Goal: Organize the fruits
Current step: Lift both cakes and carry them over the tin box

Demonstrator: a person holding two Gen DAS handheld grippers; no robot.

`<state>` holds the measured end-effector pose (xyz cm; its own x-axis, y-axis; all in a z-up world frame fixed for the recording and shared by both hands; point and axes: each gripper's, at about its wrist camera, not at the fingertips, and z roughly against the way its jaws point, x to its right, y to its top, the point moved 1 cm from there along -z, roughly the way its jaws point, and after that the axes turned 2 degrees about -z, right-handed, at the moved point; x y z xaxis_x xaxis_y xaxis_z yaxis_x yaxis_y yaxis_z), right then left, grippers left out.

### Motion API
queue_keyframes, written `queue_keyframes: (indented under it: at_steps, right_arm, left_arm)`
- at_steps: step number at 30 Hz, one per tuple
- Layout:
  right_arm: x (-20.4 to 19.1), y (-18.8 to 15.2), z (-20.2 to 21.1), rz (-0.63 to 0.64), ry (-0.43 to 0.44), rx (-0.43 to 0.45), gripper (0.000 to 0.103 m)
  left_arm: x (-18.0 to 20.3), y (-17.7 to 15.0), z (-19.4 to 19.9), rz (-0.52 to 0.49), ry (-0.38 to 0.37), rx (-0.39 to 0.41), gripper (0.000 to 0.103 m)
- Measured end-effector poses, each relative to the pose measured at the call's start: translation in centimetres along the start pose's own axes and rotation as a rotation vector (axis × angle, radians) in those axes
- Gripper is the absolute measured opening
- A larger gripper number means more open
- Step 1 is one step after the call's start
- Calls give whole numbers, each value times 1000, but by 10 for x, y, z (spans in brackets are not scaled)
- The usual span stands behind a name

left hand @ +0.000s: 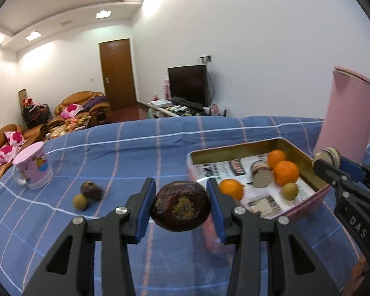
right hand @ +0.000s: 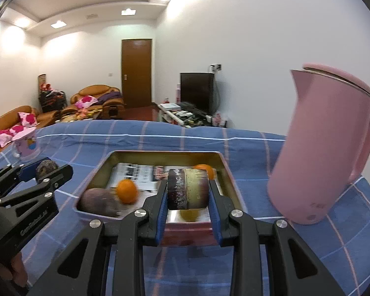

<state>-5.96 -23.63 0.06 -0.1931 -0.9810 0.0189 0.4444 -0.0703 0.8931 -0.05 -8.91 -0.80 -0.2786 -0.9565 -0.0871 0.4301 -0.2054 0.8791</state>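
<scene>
My left gripper (left hand: 180,192) is shut on a dark purple round fruit (left hand: 181,209), held above the blue cloth just left of the pink tin (left hand: 234,149). Over the tin's near side, my right gripper (right hand: 187,190) is shut on a cut fruit piece (right hand: 188,196) with purple rind and pale flesh. In the tin (right hand: 165,154) lie oranges (left hand: 285,172), a small longan (left hand: 289,190), another cut piece (left hand: 260,176) and a purple fruit (right hand: 100,201). A second purple fruit (left hand: 91,190) and a longan (left hand: 80,201) rest on the cloth to the left.
A tall pink kettle (right hand: 320,148) stands close to the right of the tin. A pink mug (left hand: 33,170) sits at the cloth's far left. The table is covered by a blue checked cloth (left hand: 135,153); sofas, a door and a television lie beyond.
</scene>
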Motion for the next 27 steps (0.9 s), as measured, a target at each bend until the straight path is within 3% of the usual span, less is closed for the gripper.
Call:
queue_keyframes:
  at_steps: [14, 27]
  right_arm:
    - [39, 15, -29, -51, -101, -6, 32]
    - [38, 29, -62, -46, -54, -46, 32]
  left_arm:
    - [58, 22, -36, -16, -73, -36, 45]
    - [62, 32, -72, 28, -51, -136, 44]
